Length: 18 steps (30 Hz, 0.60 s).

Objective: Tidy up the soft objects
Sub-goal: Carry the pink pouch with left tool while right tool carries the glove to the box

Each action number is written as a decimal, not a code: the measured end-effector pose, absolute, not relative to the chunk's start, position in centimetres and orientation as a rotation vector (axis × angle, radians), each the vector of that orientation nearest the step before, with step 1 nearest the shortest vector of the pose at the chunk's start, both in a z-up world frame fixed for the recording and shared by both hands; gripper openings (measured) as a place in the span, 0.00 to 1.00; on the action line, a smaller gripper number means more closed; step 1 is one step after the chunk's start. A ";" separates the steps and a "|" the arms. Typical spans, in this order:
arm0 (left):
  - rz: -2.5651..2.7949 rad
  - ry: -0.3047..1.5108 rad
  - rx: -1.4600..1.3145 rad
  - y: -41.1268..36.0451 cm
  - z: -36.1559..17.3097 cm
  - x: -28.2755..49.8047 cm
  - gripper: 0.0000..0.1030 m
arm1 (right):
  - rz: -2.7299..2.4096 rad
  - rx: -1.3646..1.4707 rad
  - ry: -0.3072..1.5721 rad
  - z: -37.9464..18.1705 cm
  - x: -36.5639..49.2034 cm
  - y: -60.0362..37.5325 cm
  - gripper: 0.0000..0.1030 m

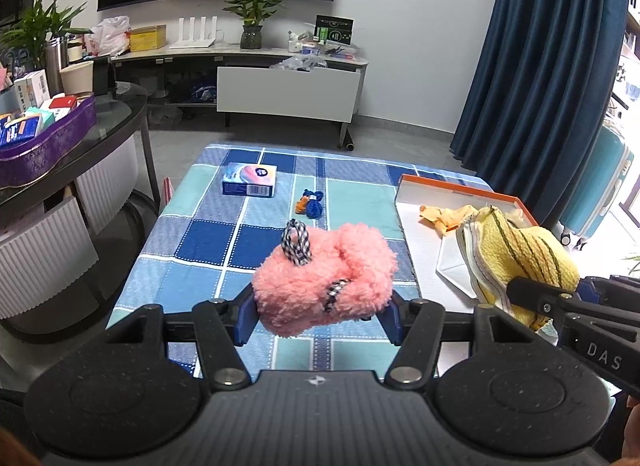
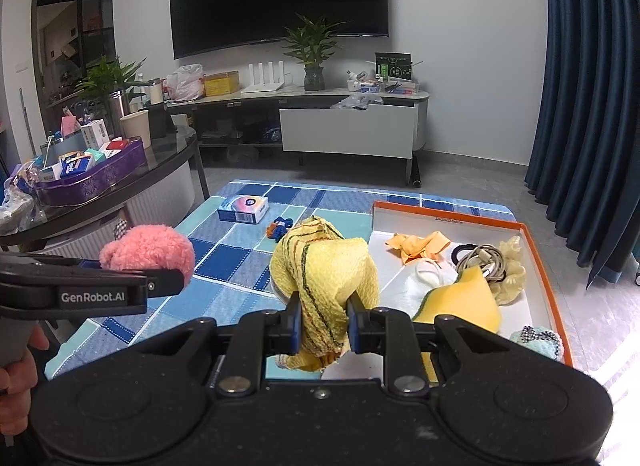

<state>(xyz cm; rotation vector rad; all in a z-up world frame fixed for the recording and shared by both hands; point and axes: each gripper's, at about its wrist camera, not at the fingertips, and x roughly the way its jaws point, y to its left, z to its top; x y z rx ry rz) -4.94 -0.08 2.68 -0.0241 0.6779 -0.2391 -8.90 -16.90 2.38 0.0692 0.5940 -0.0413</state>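
My left gripper (image 1: 320,318) is shut on a fluffy pink pouch (image 1: 324,278) with a checked loop, held above the blue checked tablecloth (image 1: 224,234). The pouch also shows in the right wrist view (image 2: 152,250). My right gripper (image 2: 323,326) is shut on a yellow striped cloth (image 2: 320,266), held just left of the orange-rimmed white box (image 2: 536,234). The cloth also shows in the left wrist view (image 1: 524,262). The box holds an orange scrap (image 2: 420,246), a cable coil (image 2: 480,258), a yellow sponge (image 2: 464,298) and other soft items.
A blue tissue pack (image 1: 250,179) and a small blue-orange knit item (image 1: 310,203) lie on the far part of the table. A dark glass side table (image 1: 100,125) with a purple tray stands to the left. A TV cabinet (image 1: 288,89) is behind.
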 end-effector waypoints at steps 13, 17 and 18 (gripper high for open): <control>-0.262 0.672 0.001 -1.5 2.8 -5.1 0.59 | -0.064 0.088 0.588 2.6 -9.6 -18.2 0.26; -0.269 0.670 0.006 -1.8 2.7 -5.0 0.59 | -0.070 0.094 0.584 2.7 -9.8 -18.5 0.26; -0.270 0.671 0.008 -1.9 2.7 -5.0 0.59 | -0.073 0.096 0.582 2.7 -9.9 -18.5 0.26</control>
